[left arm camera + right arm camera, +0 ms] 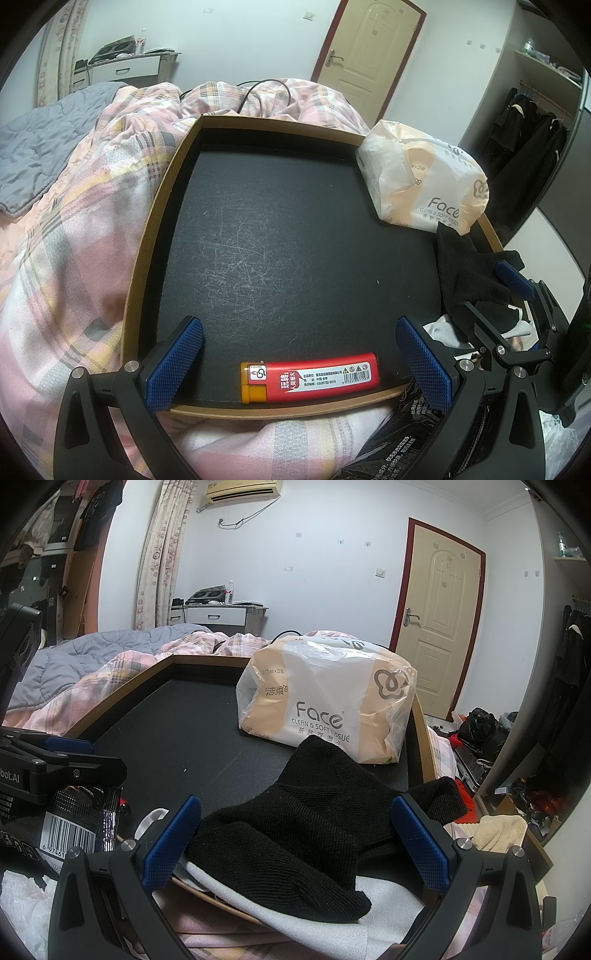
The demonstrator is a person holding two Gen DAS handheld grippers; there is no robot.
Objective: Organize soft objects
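A brown-rimmed tray (162, 206) with a black felt floor lies on a pink plaid quilt. My left gripper (298, 325) is open over its near edge, and a red lighter (310, 380) lies flat between the fingers, untouched. A pack of Face tissues (424, 184) sits in the tray's far right corner. A black sock (295, 830) is draped over the tray's right near corner on a white cloth (388, 897). My right gripper (295, 803) is open with its fingers on either side of the sock. The tissue pack (328, 701) stands just beyond.
A black packet with a barcode (74, 827) lies on the quilt by the tray's near edge. A grey blanket (40, 147) covers the bed's far left. A beige towel (498, 830) and bags lie to the right, off the bed. A black cable (258, 92) runs behind the tray.
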